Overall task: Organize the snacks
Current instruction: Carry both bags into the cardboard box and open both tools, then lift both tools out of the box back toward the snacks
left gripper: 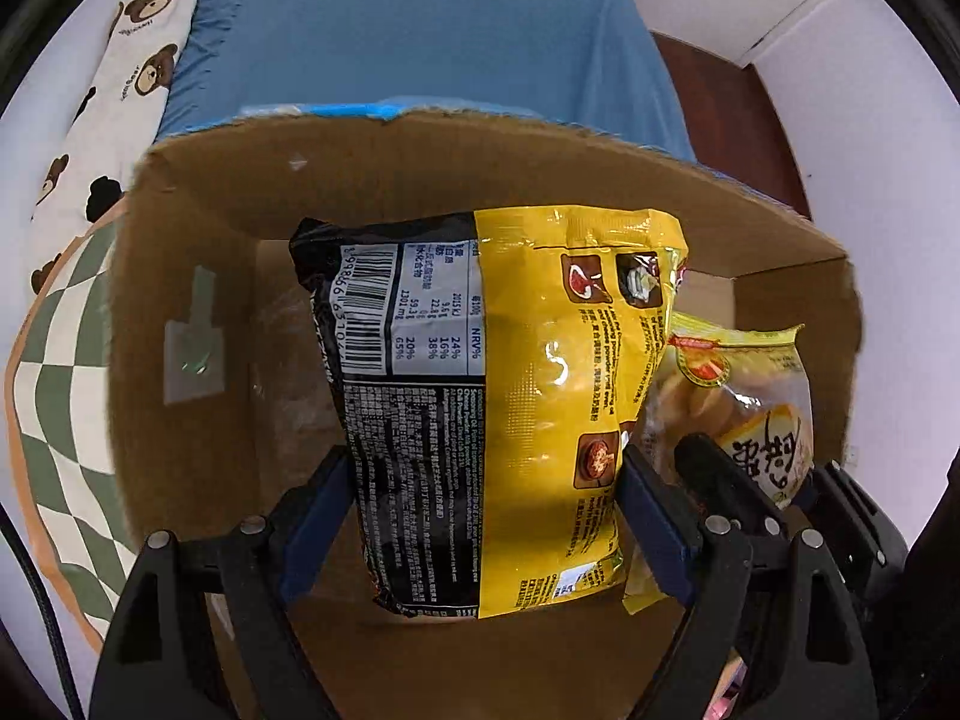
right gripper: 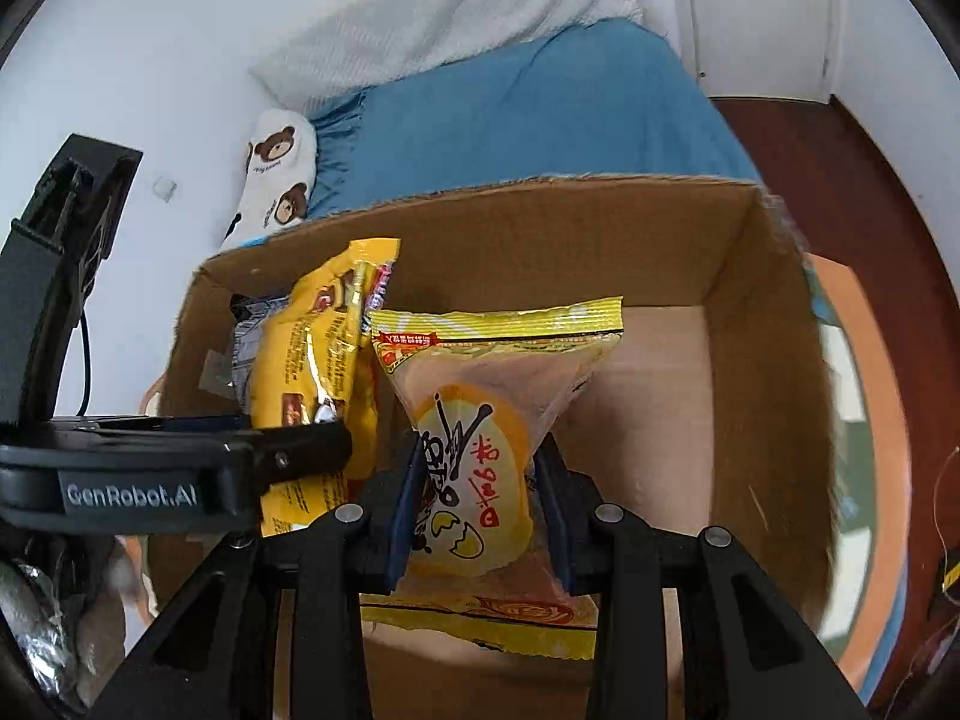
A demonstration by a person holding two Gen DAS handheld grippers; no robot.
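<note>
My left gripper (left gripper: pixel 483 480) is shut on a yellow and black noodle packet (left gripper: pixel 498 396) and holds it upright inside an open cardboard box (left gripper: pixel 198 276). My right gripper (right gripper: pixel 477 480) is shut on a clear and yellow egg snack bag (right gripper: pixel 480 444) and holds it inside the same box (right gripper: pixel 762 372), just right of the noodle packet (right gripper: pixel 318 372). The egg snack bag (left gripper: pixel 750 414) and the right gripper's fingers (left gripper: pixel 720 474) show at the right of the left wrist view. The left gripper's finger (right gripper: pixel 300 450) shows at the left of the right wrist view.
The box stands on a green checkered mat (left gripper: pixel 60 396) beside a bed with a blue sheet (left gripper: pixel 432 30). A bear-print pillow (left gripper: pixel 120 78) lies along the white wall. Dark wood floor (right gripper: pixel 840 180) lies to the right. Foil-wrapped items (right gripper: pixel 36 630) lie at the lower left.
</note>
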